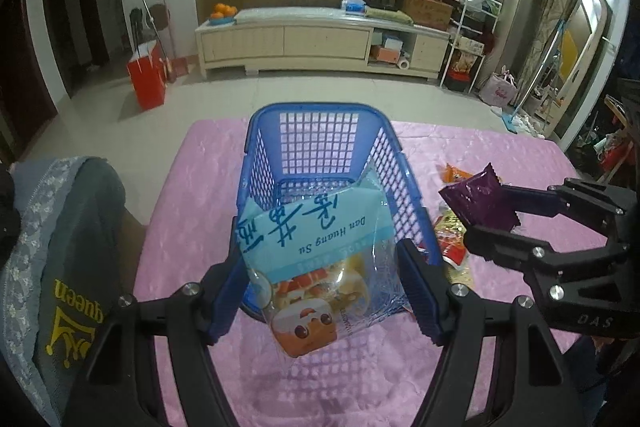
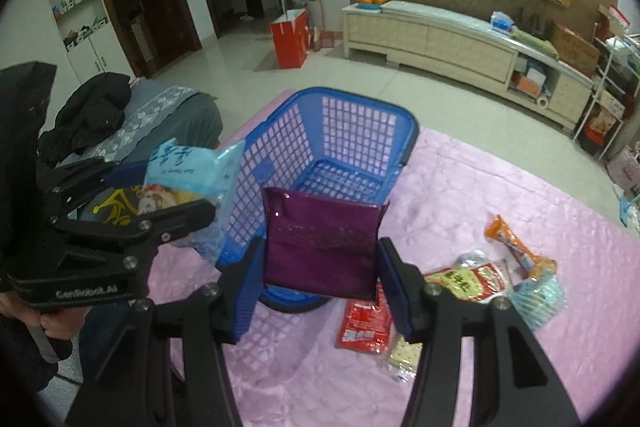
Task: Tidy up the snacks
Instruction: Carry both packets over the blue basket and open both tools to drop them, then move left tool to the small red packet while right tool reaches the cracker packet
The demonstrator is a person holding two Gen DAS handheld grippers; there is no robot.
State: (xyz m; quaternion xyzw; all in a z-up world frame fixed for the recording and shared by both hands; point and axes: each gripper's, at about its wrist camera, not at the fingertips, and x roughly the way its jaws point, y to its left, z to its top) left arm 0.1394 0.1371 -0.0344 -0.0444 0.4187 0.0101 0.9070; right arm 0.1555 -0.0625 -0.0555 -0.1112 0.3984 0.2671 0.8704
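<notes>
My left tongs (image 1: 326,287) clench a clear plastic snack bag with a pale blue label band (image 1: 316,251), held above the near end of the blue plastic lattice basket (image 1: 320,147) that stands empty on the pink quilted counter (image 1: 192,195). At centre right, my right tongs (image 2: 320,269) grip a flat purple foil packet (image 2: 322,247) over the basket's near rim. Further right, a red sachet (image 2: 364,325), a yellow-and-red packet (image 2: 476,277) and an orange wrapped stick (image 2: 510,241) lie loose on the counter. I judge this the loading step: next, both packs must be carried over the basket's mouth, lowered and let go.
</notes>
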